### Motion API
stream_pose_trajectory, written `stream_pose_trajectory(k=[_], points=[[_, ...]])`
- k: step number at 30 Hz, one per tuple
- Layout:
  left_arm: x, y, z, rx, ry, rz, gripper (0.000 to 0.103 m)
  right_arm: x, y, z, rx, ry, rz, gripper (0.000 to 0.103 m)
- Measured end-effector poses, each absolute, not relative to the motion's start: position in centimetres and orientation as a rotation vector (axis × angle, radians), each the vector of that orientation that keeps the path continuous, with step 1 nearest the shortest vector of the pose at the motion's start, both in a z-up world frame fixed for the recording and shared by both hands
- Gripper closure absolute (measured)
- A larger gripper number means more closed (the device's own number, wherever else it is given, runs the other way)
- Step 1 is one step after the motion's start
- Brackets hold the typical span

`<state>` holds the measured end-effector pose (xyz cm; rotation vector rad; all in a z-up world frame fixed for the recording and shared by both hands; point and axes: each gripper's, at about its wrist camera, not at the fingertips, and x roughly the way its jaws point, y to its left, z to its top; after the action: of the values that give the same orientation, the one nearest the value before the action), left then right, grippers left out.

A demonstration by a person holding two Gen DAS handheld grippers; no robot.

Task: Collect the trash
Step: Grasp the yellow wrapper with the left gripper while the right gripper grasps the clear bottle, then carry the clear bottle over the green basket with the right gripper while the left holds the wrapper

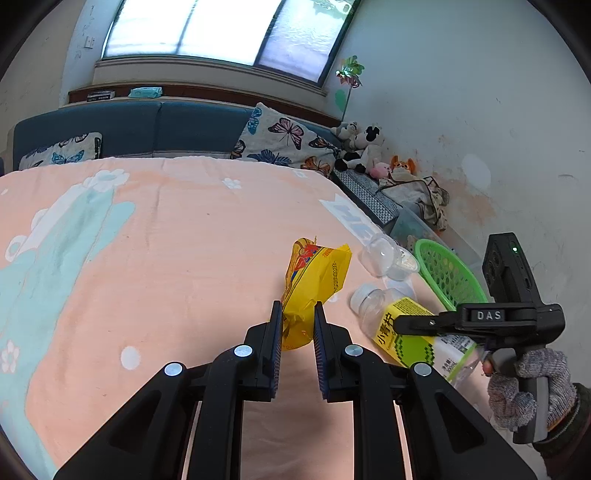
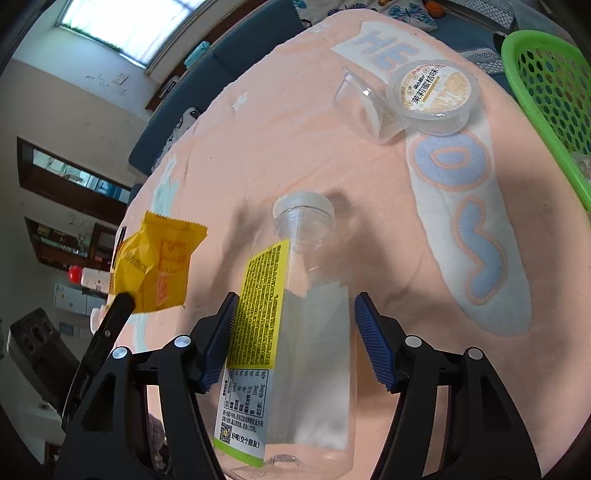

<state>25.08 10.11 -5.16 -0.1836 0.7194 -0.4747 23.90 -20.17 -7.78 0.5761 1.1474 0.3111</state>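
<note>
Bedroom w/ a big frosted window (image 1: 207,29) up top, white scuffed wall on the right, blue headboard (image 1: 122,125) and butterfly pillows (image 1: 284,142) at the far end of a bed covered by a peach blanket (image 1: 177,240) w/ pale blue and white patterns. Stuffed toys (image 1: 360,147) sit in the far right corner. On the blanket's right side, near the edge: two clear plastic cups (image 2: 406,103), one lying on its side, the other w/ a printed lid facing up, touching each other. Just past the bed edge is a green mesh basket (image 2: 546,92). Left gripper (image 1: 297,321) is pinched tight on a crumpled yellow snack wrapper (image 1: 314,280), both pads pressing its lower end, wrapper sticking up and away above the blanket. Right gripper (image 2: 291,332) is held in a gloved hand (image 1: 532,387), angled down over a clear plastic bottle (image 2: 306,295) w/ white cap and yellow-green label, lying on the blanket, cap pointing away. Its jaws straddle the bottle's body, partway open; left pad is right against the label side, right pad looks to stand a bit off the bottle wall, so no firm grip visible. Bottle sits between wrapper and basket, cups just beyond it. From the right wrist view the wrapper hangs off to the left, clear of the bottle.
</note>
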Motion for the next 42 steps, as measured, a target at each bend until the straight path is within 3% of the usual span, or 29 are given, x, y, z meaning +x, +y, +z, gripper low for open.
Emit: stream_pose_trajectory(k=[28, 42], points=[[24.7, 7.7, -4.9, -0.170, 0.732, -0.476, 0.087, 22.0, -16.9, -8.7, 0.264, 1.180, 0.272, 0.043], [24.1, 7.0, -4.1, -0.166, 0.722, -0.484, 0.087, 20.7, -18.3, -6.2, 0.317, 1.096, 0.305, 0.048]])
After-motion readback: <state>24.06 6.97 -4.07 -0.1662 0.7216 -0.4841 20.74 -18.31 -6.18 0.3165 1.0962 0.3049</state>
